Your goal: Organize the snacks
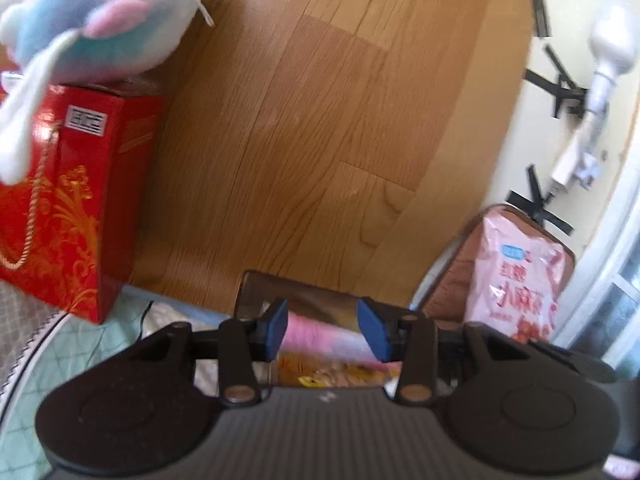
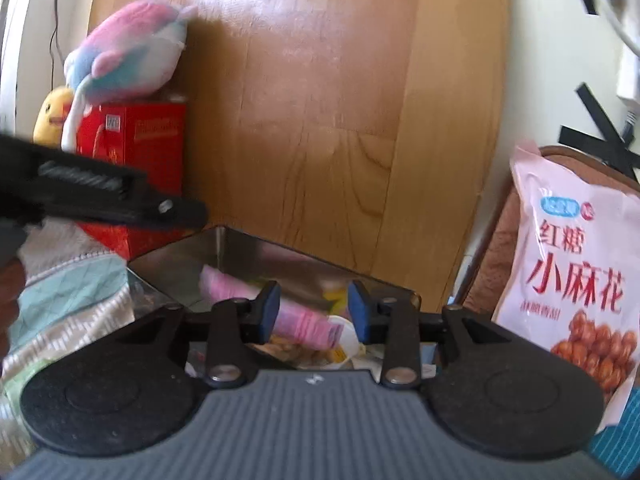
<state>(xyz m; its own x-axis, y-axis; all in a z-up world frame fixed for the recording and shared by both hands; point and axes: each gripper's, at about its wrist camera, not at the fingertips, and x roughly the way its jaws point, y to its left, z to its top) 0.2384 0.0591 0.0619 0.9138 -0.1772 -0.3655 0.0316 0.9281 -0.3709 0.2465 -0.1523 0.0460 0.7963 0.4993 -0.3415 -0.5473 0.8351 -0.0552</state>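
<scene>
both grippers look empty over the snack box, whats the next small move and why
Probably swing the right gripper toward the pink snack bag leaning outside the box. Both it and the left gripper are open and hold nothing, and that bag isn't yet inside.

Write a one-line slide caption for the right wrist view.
Right gripper open and empty above a box of snacks, pink snack bag propped at right, left gripper entering left.

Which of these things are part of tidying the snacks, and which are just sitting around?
Part of the job:
- shiny bin holding snacks
- pink packet inside it
- pink snack bag beside it

Just lying about:
- pastel plush toy
- yellow duck toy
- red gift box
</scene>
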